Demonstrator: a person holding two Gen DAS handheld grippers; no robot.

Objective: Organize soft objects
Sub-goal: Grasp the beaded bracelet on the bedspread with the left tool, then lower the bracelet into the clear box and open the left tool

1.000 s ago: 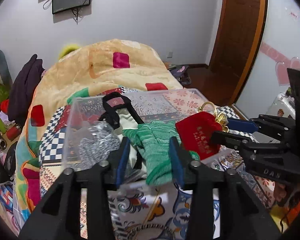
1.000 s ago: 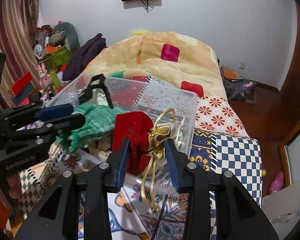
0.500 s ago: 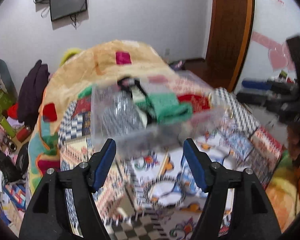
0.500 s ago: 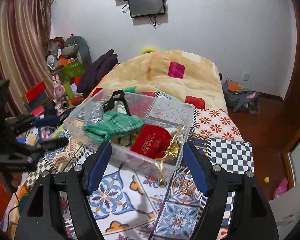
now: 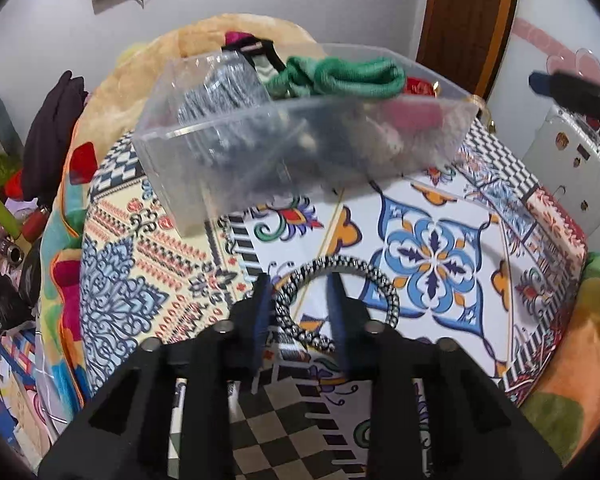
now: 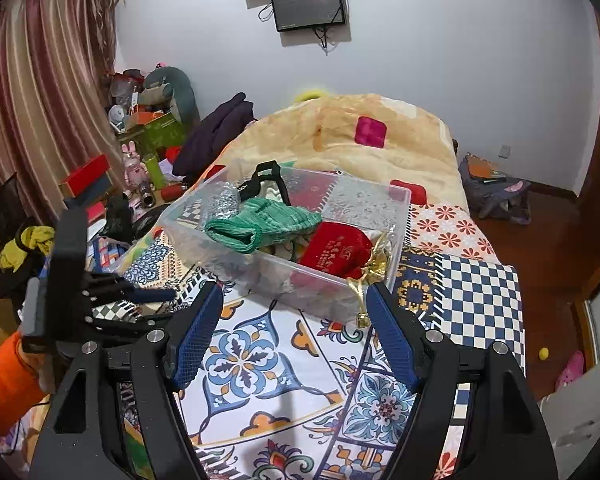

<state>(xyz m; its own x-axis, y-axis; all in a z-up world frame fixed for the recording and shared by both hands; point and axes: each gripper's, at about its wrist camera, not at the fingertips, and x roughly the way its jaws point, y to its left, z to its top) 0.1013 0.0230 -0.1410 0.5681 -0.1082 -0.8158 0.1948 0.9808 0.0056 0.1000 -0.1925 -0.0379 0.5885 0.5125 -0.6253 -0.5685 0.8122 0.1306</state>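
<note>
Left gripper (image 5: pixel 300 304) set over a black-and-white braided hair band (image 5: pixel 384 286) on the patterned bedspread (image 5: pixel 432 256).

The left jaws are narrowed around the near left arc of the band; whether the pads press it cannot be told. The right gripper (image 6: pixel 294 334) is held above the bedspread with jaws wide and nothing between them. In the clear plastic box (image 6: pixel 260 268) further up the bed are seen a green knitted item (image 6: pixel 260 222), a red pouch (image 6: pixel 334 250) with gold cord and a black strap (image 6: pixel 266 178).
</note>
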